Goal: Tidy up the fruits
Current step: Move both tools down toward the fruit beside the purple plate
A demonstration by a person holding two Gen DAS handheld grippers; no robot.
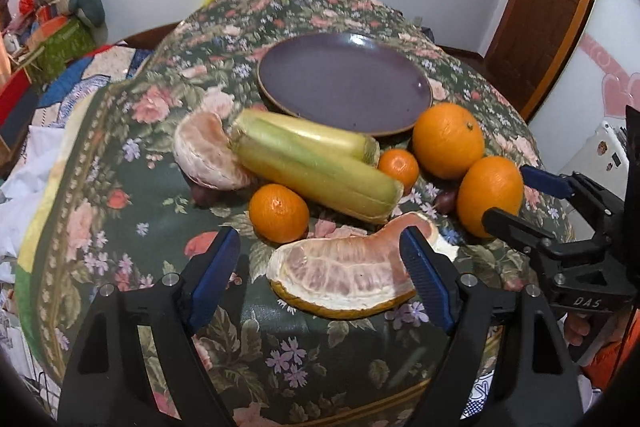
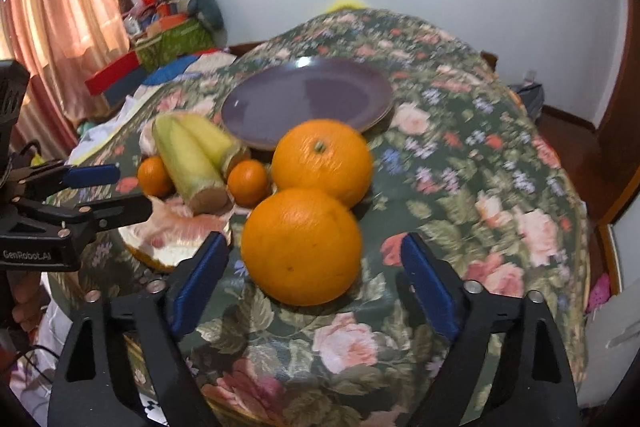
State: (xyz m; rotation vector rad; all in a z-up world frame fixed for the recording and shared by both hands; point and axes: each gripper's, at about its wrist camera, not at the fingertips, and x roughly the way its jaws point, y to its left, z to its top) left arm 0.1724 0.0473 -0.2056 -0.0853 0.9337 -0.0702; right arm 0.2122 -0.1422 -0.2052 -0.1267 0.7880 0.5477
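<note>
The round table, under a floral cloth, drops away on every side; its right half lies bare beside the purple plate, which holds nothing. "DAS" reads on 1 gripper body, "GenRobot.AI" on the other. The left gripper has its jaws spread wide either side of the pomelo wedge, the right pad just at its tip. The right gripper is likewise spread, low at the near edge, with the nearer of 2 oranges between its fingers and neither pad touching it. 2 corn cobs, 2 tangerines and a peeled pomelo chunk crowd the plate's near rim.
</note>
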